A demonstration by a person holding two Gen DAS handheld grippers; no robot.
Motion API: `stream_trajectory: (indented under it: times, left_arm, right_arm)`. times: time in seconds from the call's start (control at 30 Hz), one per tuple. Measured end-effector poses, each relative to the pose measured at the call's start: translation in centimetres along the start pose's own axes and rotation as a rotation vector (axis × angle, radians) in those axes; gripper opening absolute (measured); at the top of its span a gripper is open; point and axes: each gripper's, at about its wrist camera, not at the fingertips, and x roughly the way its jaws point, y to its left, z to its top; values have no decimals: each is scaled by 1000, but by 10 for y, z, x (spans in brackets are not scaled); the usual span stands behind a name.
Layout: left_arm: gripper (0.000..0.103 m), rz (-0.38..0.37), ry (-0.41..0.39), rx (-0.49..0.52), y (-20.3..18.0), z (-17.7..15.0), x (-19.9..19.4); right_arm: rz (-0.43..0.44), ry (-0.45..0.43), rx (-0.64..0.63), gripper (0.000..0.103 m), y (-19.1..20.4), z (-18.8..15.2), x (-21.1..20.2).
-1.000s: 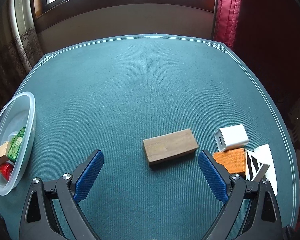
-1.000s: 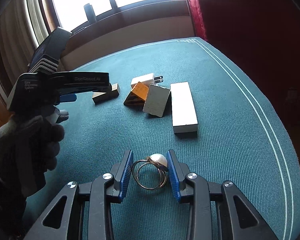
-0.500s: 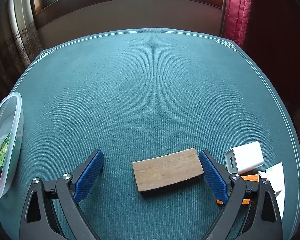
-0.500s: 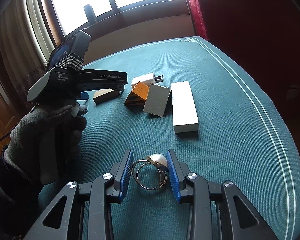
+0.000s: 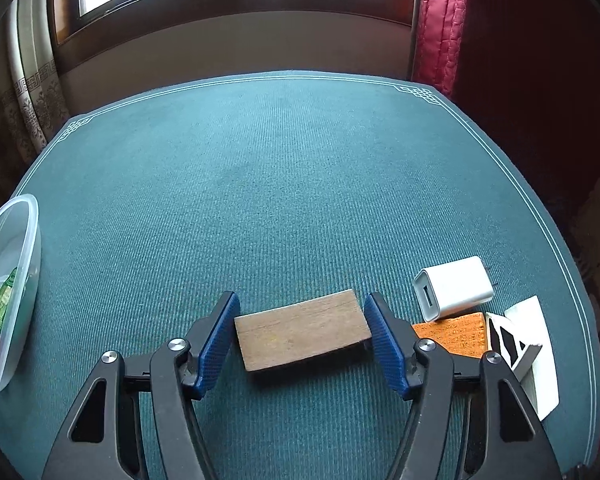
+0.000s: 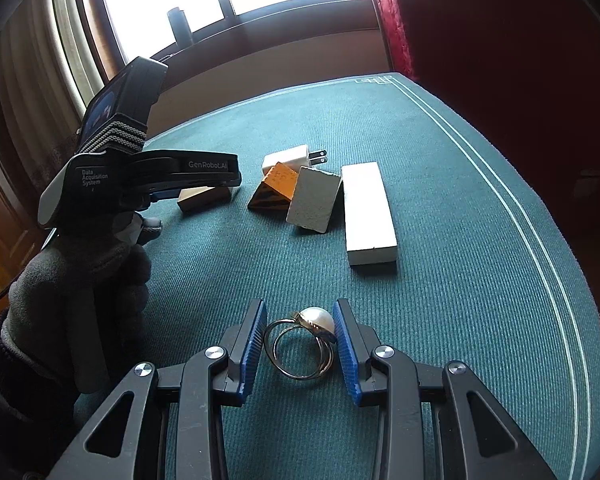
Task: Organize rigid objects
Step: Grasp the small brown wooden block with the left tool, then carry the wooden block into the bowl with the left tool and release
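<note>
Wooden block (image 5: 302, 335) clamped by left claw (image 5: 302, 344) marked "GenRobot.AI", pearl ring (image 6: 305, 347) gripped in right claw (image 6: 300, 346)

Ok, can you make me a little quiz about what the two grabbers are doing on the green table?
1. True or false: the pearl ring sits between the right gripper's fingers.
2. What lies between the left gripper's fingers? A) wooden block B) spoon C) cup
3. Which white thing on the table has metal prongs?

Key: 1 true; 2 A; 3 the charger.
</note>
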Motion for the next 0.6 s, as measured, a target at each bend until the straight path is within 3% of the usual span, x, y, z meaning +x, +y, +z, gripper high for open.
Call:
stream_trajectory:
  times: [0.6]
  left_arm:
    - [66,121,-136,-14,34,-15,-52]
  right_arm:
    - [-56,-4,-7,37,3,0,-2]
